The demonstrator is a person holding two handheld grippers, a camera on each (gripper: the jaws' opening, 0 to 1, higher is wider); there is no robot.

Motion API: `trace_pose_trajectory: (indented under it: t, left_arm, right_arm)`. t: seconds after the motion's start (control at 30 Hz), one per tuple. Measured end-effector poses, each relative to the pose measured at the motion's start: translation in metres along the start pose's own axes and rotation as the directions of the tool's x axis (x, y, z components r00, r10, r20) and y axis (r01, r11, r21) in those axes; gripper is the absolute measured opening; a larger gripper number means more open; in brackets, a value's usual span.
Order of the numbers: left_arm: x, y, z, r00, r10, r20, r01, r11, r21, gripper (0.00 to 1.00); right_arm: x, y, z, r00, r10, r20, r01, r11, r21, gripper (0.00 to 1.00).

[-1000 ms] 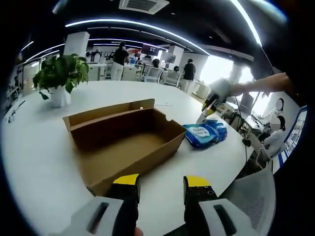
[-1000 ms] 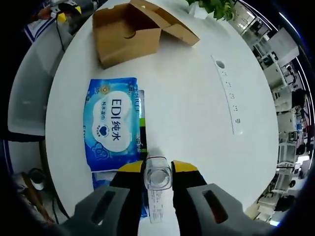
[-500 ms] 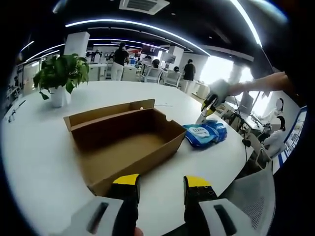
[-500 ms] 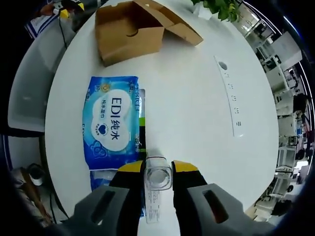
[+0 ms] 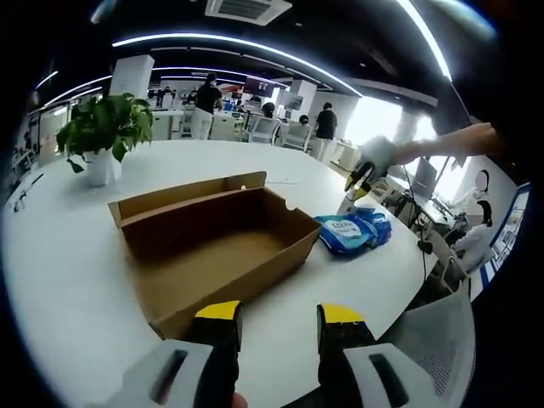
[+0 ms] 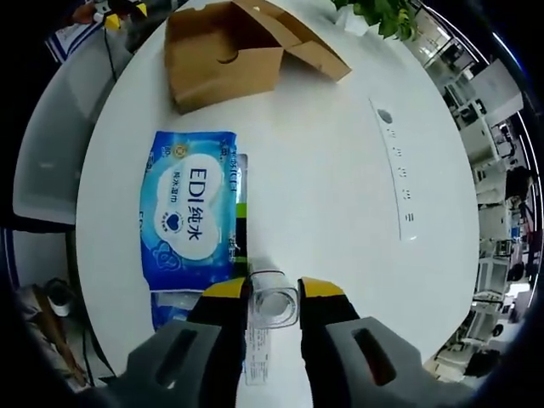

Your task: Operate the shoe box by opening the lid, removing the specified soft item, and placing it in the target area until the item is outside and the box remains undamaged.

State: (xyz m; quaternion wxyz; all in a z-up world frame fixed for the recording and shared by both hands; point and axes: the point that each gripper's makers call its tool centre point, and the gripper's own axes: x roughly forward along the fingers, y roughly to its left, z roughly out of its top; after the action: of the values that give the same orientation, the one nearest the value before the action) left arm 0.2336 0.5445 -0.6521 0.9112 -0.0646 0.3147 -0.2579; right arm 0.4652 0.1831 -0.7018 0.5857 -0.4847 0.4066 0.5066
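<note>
The brown shoe box [image 5: 217, 242] lies in the middle of the white round table [image 5: 59, 280], its lid folded back and its inside bare. My left gripper [image 5: 276, 316] stands open just in front of the box's near corner. Right of the box lies a blue soft wipes pack [image 5: 355, 231]. My right gripper [image 5: 361, 176] hangs above that pack, held by a person's arm. In the right gripper view my right gripper [image 6: 274, 293] is shut on a clear bottle [image 6: 274, 304], beside the blue pack [image 6: 191, 208] and with the box [image 6: 225, 55] further off.
A potted plant [image 5: 102, 127] stands at the table's far left. A white power strip [image 6: 395, 170] lies on the table right of the pack, and a thin dark item [image 6: 240, 217] runs along the pack's edge. A grey chair [image 5: 442, 340] stands at the table's near right edge.
The right gripper view has drifted slightly, the pack and box sliding a little to the left. The left gripper and the box stay as they were.
</note>
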Motion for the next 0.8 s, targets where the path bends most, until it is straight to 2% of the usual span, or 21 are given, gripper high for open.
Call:
trace_pose_trajectory:
  t: [0.43, 0.8]
  left_arm:
    - [0.002, -0.002, 0.003, 1.000, -0.007, 0.003, 0.007, 1.000, 0.006, 0.35]
    - [0.003, 0.001, 0.015, 0.999, -0.004, 0.032, 0.004, 1.000, 0.003, 0.35]
  right_arm:
    - [-0.004, -0.005, -0.003, 1.000, -0.016, 0.003, 0.016, 1.000, 0.008, 0.24]
    - [-0.023, -0.010, -0.005, 0.997, -0.071, 0.018, 0.070, 0.997, 0.045, 0.27]
